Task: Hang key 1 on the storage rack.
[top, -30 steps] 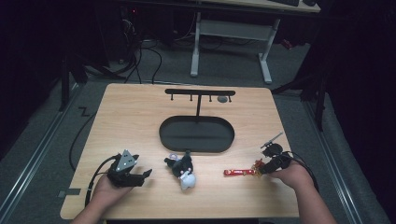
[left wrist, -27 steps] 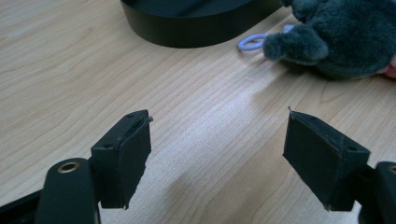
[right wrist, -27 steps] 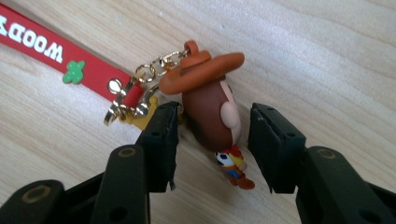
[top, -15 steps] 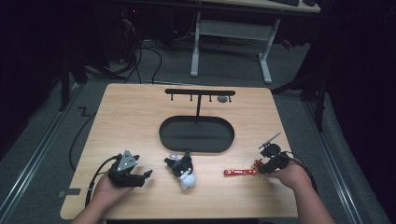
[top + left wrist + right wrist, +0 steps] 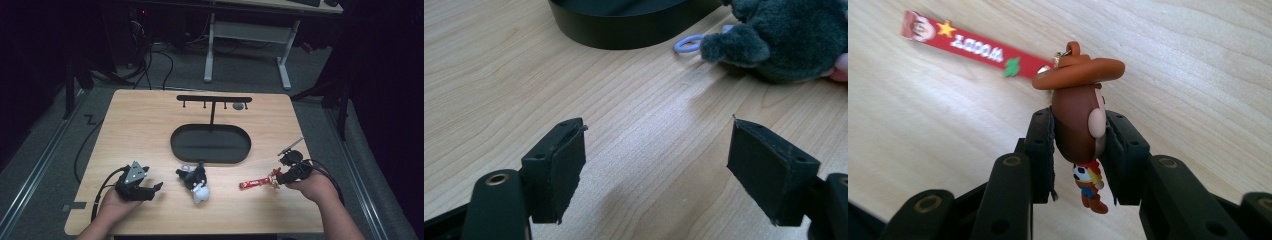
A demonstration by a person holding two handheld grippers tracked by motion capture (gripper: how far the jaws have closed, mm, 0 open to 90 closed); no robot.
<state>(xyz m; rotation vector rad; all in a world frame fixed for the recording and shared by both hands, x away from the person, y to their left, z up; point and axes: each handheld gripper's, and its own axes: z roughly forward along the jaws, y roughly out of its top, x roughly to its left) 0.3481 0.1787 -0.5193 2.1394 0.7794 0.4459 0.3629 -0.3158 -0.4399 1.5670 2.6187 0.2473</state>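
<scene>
My right hand-held gripper (image 5: 1077, 150) is closed on the cowboy figure keychain (image 5: 1079, 125), its two black jaws pressing the brown head from either side just under the wide hat brim. The little body with its cow-print vest and boots hangs down between the jaws toward me. From the top of the hat a metal loop leads to a red strap (image 5: 973, 45) printed with a star and white lettering, which lies flat on the table (image 5: 1198, 75) and stretches away to the left. In the high view this right hand-held gripper (image 5: 282, 176) sits near the right front edge of the table, with the red strap (image 5: 252, 183) trailing left from it.

My left hand-held gripper (image 5: 654, 170) is wide open and holds nothing, its jaws just above bare wood. It (image 5: 150, 189) rests near the left front of the table. Just to its right lies a dark grey plush toy (image 5: 195, 181) with a lilac ring (image 5: 686, 44) beside it. Farther off, at the middle of the table, stands a black oval tray (image 5: 210, 145) carrying a T-shaped rack (image 5: 214, 100) with hooks.
</scene>
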